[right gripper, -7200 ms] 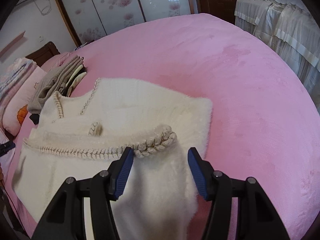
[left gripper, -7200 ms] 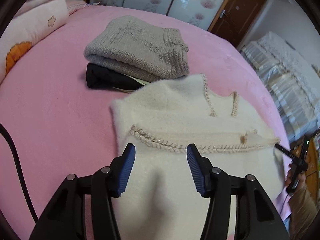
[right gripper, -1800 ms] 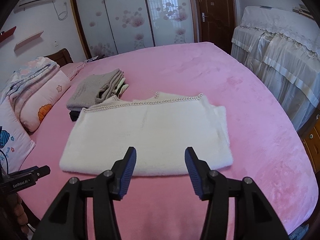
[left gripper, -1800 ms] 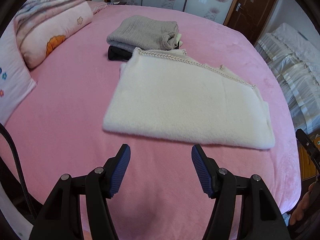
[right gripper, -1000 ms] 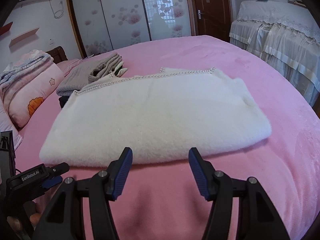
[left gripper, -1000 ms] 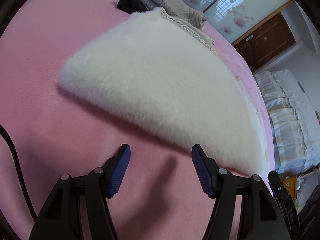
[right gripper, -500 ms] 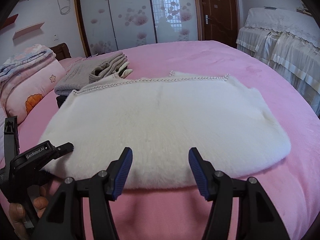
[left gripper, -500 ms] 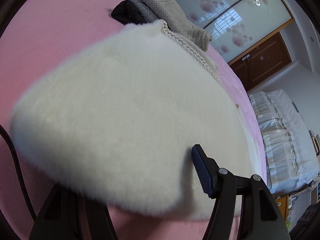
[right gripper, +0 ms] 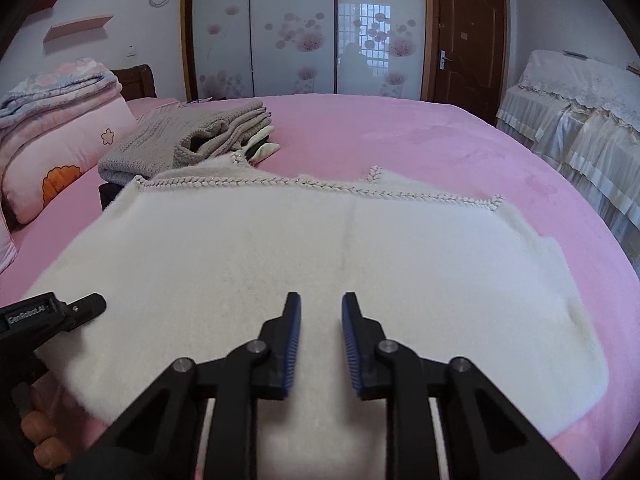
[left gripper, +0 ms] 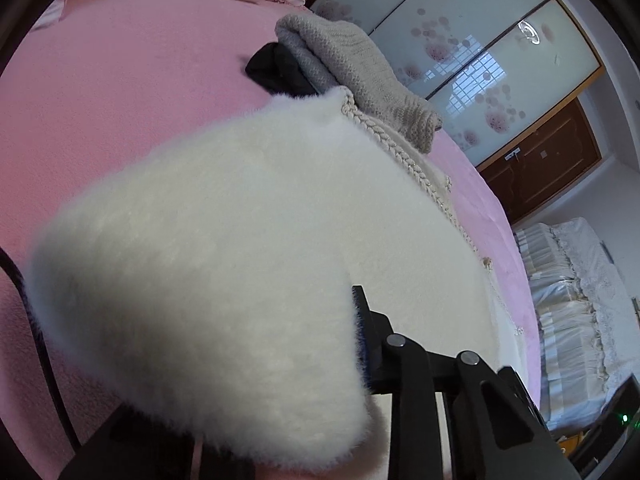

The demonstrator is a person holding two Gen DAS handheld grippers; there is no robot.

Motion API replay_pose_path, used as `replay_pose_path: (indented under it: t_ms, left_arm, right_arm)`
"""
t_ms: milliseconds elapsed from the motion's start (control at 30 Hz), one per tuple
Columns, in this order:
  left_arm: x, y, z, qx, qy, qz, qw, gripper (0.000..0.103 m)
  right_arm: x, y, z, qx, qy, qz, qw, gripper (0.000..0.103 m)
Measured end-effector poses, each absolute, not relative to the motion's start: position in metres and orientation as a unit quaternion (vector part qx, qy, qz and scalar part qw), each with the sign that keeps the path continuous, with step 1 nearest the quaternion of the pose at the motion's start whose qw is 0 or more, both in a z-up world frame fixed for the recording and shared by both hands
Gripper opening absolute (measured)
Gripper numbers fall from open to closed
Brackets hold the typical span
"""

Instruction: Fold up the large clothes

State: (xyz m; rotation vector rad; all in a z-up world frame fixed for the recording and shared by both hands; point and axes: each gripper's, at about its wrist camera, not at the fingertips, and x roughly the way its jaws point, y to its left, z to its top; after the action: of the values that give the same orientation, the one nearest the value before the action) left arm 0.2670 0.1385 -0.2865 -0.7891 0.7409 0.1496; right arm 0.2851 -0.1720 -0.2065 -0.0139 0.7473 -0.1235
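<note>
A white fluffy garment (right gripper: pixel 320 232), folded to a wide band with a braided trim along its far edge, lies across the pink bed (right gripper: pixel 420 136). My right gripper (right gripper: pixel 320 300) sits at the middle of its near edge. Its jaws are closing, and fluffy fabric fills the narrow gap between the blue pads. In the left wrist view the garment (left gripper: pixel 240 220) bulges up over my left gripper (left gripper: pixel 320 304). It hides the left finger and presses against the right pad (left gripper: pixel 358 320); these jaws are closing too. The left gripper (right gripper: pixel 80 308) shows at the garment's near left corner, held by a hand (right gripper: pixel 40 432).
A folded grey knit sweater (right gripper: pixel 180 140) lies on a black garment (left gripper: pixel 276 68) just beyond the trim's left end. Pillows and a quilt (right gripper: pixel 60 128) are stacked at the left. Lace-covered furniture (right gripper: pixel 580 120) stands past the bed's right edge. A black cable (left gripper: pixel 44 360) hangs near the left gripper.
Both grippers moved in from the bare bed onto the garment's near edge and their jaws narrowed from wide open. In the left view the fabric has come up over the left finger.
</note>
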Motion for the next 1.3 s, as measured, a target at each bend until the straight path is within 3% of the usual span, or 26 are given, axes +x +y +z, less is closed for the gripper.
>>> replay_pose_path:
  t_ms: [400, 833, 1033, 1100, 1167, 1300]
  left_arm:
    - [0.264, 0.089, -0.213, -0.253, 0.285, 0.082, 0.921, 0.02]
    - [0.275, -0.03, -0.139, -0.088, 0.236, 0.01, 0.968, 0.02]
    - [0.285, -0.081, -0.128, -0.049, 0.245, -0.046, 0.967, 0.02]
    - [0.29, -0.097, -0.13, -0.039, 0.252, -0.064, 0.965, 0.02]
    - [0.298, -0.116, -0.136, -0.021, 0.269, -0.076, 0.96, 0.02]
    - [0.313, -0.145, -0.159, -0.016, 0.32, -0.113, 0.94, 0.02]
  right_arm:
    - [0.277, -0.182, -0.231, 0.003, 0.401, -0.003, 0.916, 0.015]
    - [0.241, -0.22, -0.243, 0.153, 0.385, 0.031, 0.91, 0.015]
    - [0.224, -0.246, -0.247, 0.233, 0.384, 0.049, 0.892, 0.009]
    - [0.217, -0.257, -0.247, 0.248, 0.392, 0.039, 0.885, 0.0]
    - [0.205, -0.271, -0.245, 0.263, 0.397, 0.032, 0.879, 0.0]
    - [0.175, -0.288, -0.224, 0.21, 0.391, -0.014, 0.896, 0.0]
